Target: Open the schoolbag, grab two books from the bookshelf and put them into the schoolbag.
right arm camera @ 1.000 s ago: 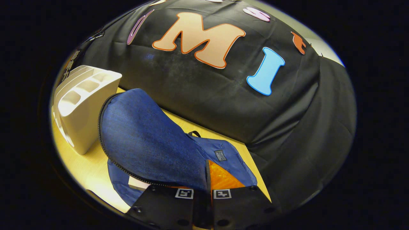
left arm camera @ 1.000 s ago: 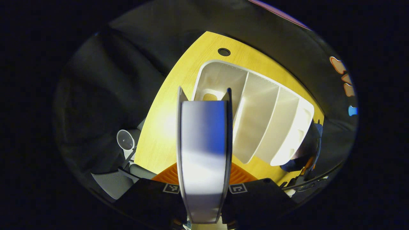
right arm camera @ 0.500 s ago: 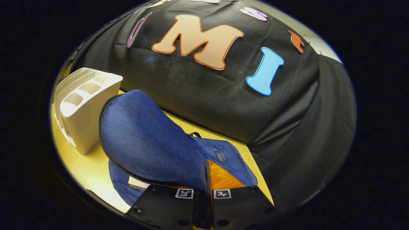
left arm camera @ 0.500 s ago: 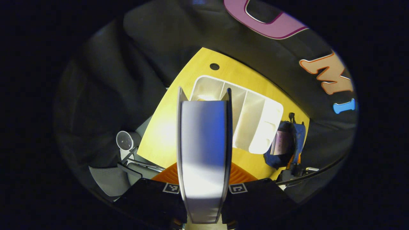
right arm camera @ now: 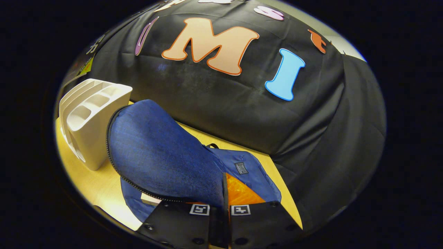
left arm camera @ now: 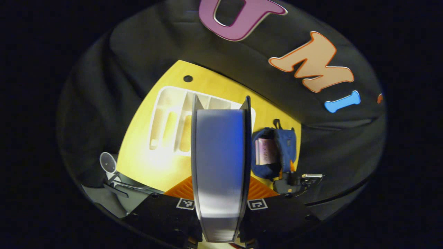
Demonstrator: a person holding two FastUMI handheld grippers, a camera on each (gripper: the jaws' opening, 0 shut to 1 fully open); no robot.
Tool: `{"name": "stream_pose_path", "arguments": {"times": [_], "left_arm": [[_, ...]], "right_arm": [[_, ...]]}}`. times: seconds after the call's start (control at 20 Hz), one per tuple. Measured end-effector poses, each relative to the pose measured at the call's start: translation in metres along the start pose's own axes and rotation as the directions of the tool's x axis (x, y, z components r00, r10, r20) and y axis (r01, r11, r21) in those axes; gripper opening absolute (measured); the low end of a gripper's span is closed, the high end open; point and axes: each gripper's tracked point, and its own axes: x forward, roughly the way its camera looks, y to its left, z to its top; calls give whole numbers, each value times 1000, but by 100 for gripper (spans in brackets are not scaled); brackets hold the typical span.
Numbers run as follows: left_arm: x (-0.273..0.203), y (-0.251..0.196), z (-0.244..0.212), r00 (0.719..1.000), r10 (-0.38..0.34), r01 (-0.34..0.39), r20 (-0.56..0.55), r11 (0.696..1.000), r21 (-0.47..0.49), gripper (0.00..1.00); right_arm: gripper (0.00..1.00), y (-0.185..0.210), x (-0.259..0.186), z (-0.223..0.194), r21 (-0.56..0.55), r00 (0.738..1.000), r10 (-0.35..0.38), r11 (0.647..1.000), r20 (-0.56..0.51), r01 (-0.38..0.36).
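A yellow wood table (left arm camera: 145,138) fills the middle of the left gripper view, with a round hole (left arm camera: 188,78) near its 11 o'clock corner. Black cloth (right arm camera: 221,100) hangs behind it. At 8 o'clock, off the table's edge, grey gear (left arm camera: 110,180) sits in shadow. Light glares on the tabletop.

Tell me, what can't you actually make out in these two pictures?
- Left gripper view: the flat blue-and-white book clamped in the left tool hides part of the white plastic bookshelf.
- Same view: the cover of the pale book inside the open blue fabric schoolbag is too small to read.
- Right gripper view: the raised denim flap, pinched by the right tool, hides the bag's inside.
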Motion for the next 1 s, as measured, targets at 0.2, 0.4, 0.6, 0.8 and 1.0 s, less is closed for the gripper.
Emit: {"name": "stream_pose_path", "arguments": {"times": [0.2, 0.4, 0.6, 0.8, 1.0], "left_arm": [[43, -42, -7, 995, -102, 102, -20, 995, 0, 39], [92, -81, -18, 982, -184, 184, -37, 983, -9, 39], [144, -111, -26, 971, -237, 238, -40, 971, 13, 39], [200, -139, -42, 959, -279, 281, -57, 959, 25, 39], [242, -161, -50, 946, -321, 322, -37, 946, 27, 39]], "right_arm": [[8, -2, -2, 1, 34, 1000, 1, 999, 2, -1], [8, -7, -2, 2, 94, 1000, 9, 995, -2, -9], [8, -11, -1, 5, 129, 1000, 23, 991, -4, -22], [8, -17, 0, 7, 148, 999, 35, 988, -3, -34], [8, -23, 1, 10, 190, 999, 49, 981, -2, -48]]}}
